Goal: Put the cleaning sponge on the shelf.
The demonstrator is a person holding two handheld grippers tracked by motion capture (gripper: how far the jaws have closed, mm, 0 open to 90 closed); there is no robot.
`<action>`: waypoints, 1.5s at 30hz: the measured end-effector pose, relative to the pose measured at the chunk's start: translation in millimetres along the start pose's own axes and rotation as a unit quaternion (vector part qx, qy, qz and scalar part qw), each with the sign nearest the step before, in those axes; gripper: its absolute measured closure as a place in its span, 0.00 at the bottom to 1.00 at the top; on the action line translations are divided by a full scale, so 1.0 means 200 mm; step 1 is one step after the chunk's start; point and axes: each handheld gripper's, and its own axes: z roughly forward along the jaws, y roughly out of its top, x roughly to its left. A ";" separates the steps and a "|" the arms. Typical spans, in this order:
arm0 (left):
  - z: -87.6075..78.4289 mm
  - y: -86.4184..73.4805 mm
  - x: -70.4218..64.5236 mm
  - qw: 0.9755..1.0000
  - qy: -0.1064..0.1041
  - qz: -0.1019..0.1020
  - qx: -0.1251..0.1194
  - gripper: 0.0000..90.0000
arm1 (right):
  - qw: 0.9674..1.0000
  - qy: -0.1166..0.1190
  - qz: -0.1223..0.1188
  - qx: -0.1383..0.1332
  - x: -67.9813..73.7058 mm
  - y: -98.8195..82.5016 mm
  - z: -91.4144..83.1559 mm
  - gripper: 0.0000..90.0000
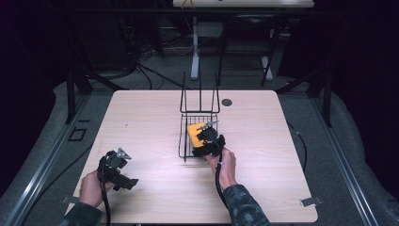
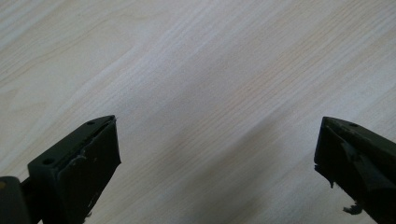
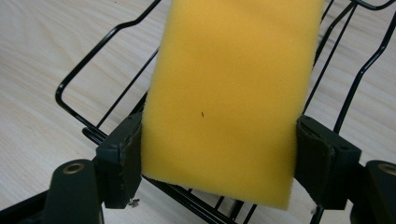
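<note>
Over the near end of the black wire basket [image 1: 197, 127], close to the middle of the pale wood counter [image 1: 141, 122], the right gripper [image 1: 210, 140] has its two jaws pressed against the long side edges of a yellow sponge [image 3: 231, 93], one pad on each flank. In the right gripper view the sponge runs away from the camera, with its near end hanging just past the jaws above the basket's front rim; whether its far end rests on the wires or hangs free of them cannot be told. It looks like open-cell foam, so it should be very light and soft, and its matt, grainy surface ought to give the pads plenty of friction; slipping seems less of a worry than squashing. The edges appear only slightly dented at the pads, which suggests a gentle pinch is enough. Held across its width near one end, the free length may droop or swing a little, and a corner could catch on the thin wires, so a grip nearer the middle would probably carry it more steadily. Nothing about it seems fragile. Down at the near left part of the counter, the left gripper [image 1: 116, 165] is held low in the person's left hand [image 1: 90, 188], its jaws spread wide with nothing between them but bare wood grain.
</note>
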 end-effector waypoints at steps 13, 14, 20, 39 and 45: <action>0.00 0.00 0.00 1.000 -0.005 0.000 -0.003 0.00 | 1.000 -0.001 0.007 0.013 0.01 -0.01 0.00 0.20; 0.00 0.00 0.00 1.000 -0.005 0.001 -0.002 0.00 | 1.000 -0.003 0.006 0.014 0.01 -0.01 0.00 0.20; 0.00 0.00 -0.01 1.000 -0.005 0.003 0.000 0.00 | 1.000 -0.007 0.004 0.013 0.02 -0.01 -0.01 0.16; 0.00 0.00 -0.01 1.000 -0.005 0.003 0.002 0.00 | 1.000 0.014 0.014 -0.004 -0.01 -0.04 -0.14 0.16; 0.00 0.00 -0.01 1.000 -0.003 0.003 0.001 0.00 | 1.000 0.012 -0.003 -0.012 -0.01 -0.06 -0.22 0.16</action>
